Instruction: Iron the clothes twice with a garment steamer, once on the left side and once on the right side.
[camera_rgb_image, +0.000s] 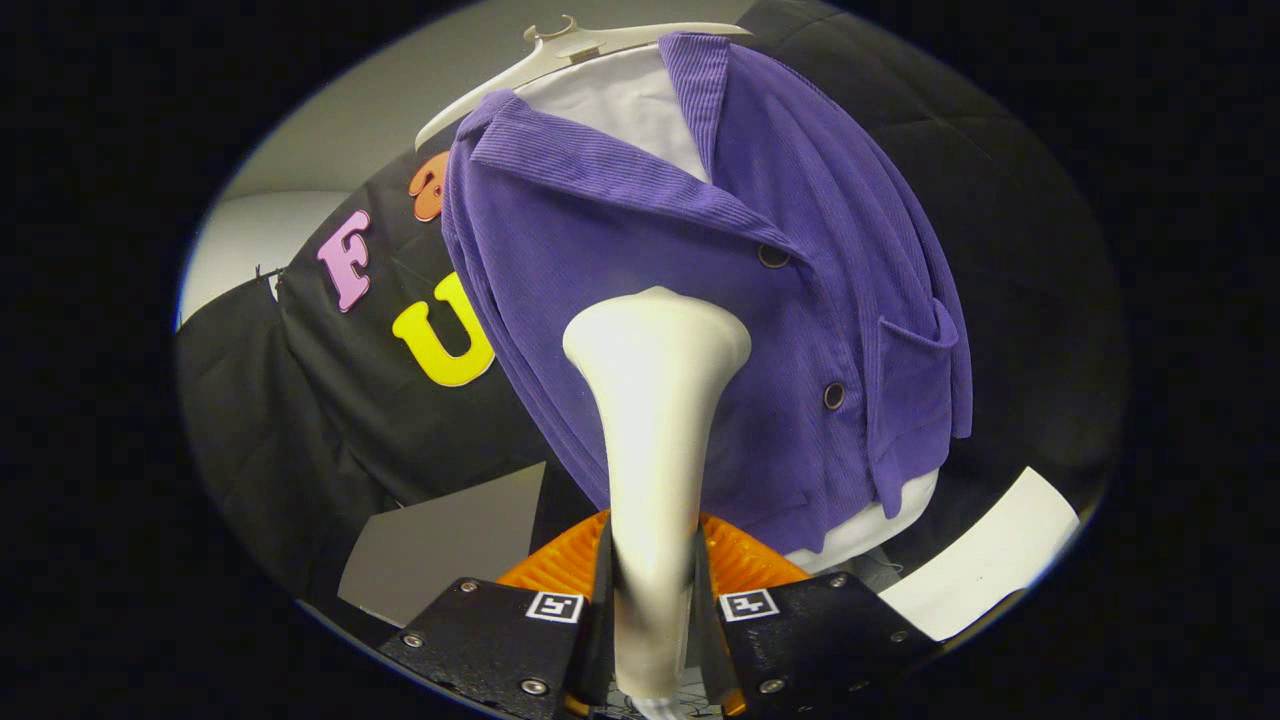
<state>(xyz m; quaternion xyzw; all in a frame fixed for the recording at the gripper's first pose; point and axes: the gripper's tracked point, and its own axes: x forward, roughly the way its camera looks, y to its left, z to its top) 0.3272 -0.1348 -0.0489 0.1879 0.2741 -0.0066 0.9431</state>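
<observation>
We see our gripper (652, 590) clamped on the white garment steamer (655, 420), both fingers pressing its narrow handle. The steamer rises straight ahead from between the fingers, its flared head held up against the front of the purple corduroy jacket (720, 300). The jacket hangs over a white shirt (625, 105) on a white hanger (575, 48), just beyond the steamer head.
</observation>
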